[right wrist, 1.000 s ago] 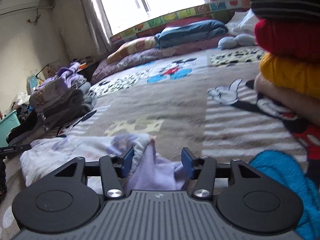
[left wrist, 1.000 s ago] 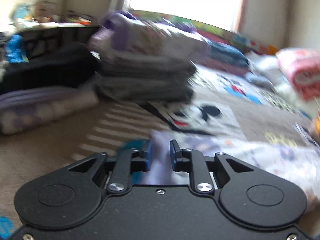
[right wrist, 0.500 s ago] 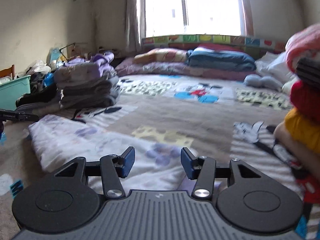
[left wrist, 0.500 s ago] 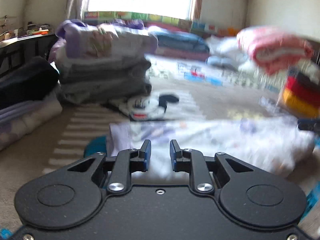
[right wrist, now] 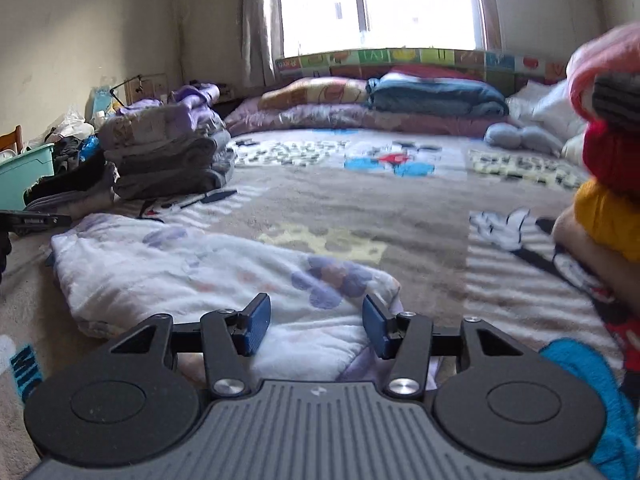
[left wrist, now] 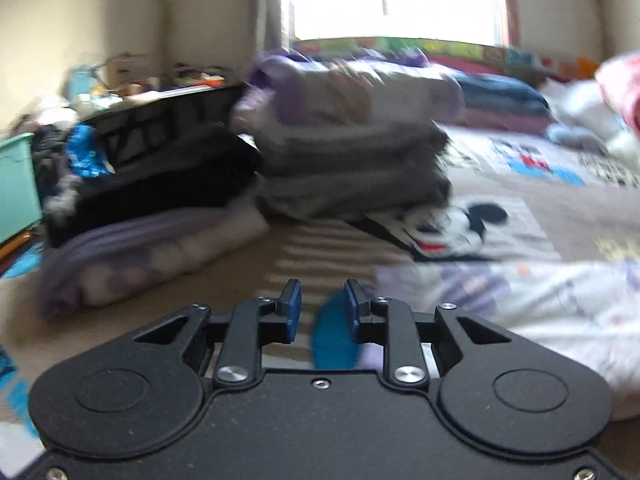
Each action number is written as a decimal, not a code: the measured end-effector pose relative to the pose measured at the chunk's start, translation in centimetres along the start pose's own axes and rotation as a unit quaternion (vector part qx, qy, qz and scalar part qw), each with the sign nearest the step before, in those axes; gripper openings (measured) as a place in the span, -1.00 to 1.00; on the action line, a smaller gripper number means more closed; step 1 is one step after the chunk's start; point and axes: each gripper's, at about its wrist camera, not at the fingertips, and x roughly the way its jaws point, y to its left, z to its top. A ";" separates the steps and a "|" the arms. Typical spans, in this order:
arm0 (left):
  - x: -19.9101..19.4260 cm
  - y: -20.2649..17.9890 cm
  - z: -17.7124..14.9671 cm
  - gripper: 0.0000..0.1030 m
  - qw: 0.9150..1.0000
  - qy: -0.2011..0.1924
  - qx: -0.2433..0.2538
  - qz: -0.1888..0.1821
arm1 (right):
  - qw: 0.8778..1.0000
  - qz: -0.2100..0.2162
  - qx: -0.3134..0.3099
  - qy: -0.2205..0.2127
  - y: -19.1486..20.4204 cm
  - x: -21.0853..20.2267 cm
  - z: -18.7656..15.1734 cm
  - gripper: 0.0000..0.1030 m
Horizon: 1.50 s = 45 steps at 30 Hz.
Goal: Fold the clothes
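Observation:
A white fleece garment with purple and orange prints (right wrist: 192, 272) lies folded into a long strip on the cartoon-print blanket (right wrist: 400, 216). In the left wrist view it (left wrist: 540, 304) lies to the right of my left gripper. My left gripper (left wrist: 318, 306) is open and empty, over the blanket beside the garment's left end. My right gripper (right wrist: 316, 324) is open and empty, its fingers just above the garment's right end. The left gripper's tip (right wrist: 36, 220) shows at the far left of the right wrist view.
A stack of folded grey and purple clothes (left wrist: 352, 148) stands ahead of the left gripper, with dark folded items (left wrist: 160, 216) to its left and a teal bin (left wrist: 16, 184). A pile of red, yellow and pink clothes (right wrist: 608, 168) stands at the right. Pillows line the window wall.
My left gripper has let go of the garment, opened and swung left, off its end. My right gripper stays open and has dropped closer over the garment's right end.

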 end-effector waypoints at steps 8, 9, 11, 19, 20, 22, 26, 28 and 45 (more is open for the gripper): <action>-1.4 -3.6 -1.3 -0.54 0.986 0.020 0.058 -0.157 | 1.000 0.028 0.001 -0.001 0.6 0.6 -0.1 0.05; -0.6 -4.3 -1.7 -0.54 0.986 0.033 0.079 -0.142 | 0.999 0.035 0.006 0.008 0.6 1.2 -0.3 0.07; 0.9 -4.9 -2.3 -0.51 0.987 0.056 0.094 -0.118 | 0.999 0.040 -0.004 0.022 1.1 2.1 -0.9 0.18; 2.0 -0.9 -1.9 -0.19 0.999 0.036 -0.019 -0.036 | 0.999 0.042 0.027 -0.015 0.2 0.9 -1.2 0.18; 1.4 -0.2 -1.9 -0.20 0.999 0.025 -0.038 -0.027 | 0.998 0.035 0.030 -0.037 0.1 0.1 -1.2 0.18; -0.1 1.1 -1.9 -0.25 0.997 0.009 -0.076 -0.006 | 0.996 0.022 0.049 -0.071 -0.4 -1.6 -0.9 0.18; -2.6 3.2 -2.2 -0.16 0.984 0.015 -0.174 -0.027 | 0.992 -0.029 0.091 -0.084 -2.4 -4.5 -1.0 0.18; -3.3 4.2 -2.6 0.02 0.968 0.037 -0.241 -0.065 | 0.989 -0.053 0.113 -0.085 -3.4 -5.9 -1.4 0.19; -2.2 0.1 -4.8 0.20 0.904 0.123 -0.358 -0.199 | 0.966 -0.003 0.258 -0.018 -6.1 -2.6 -3.5 -0.34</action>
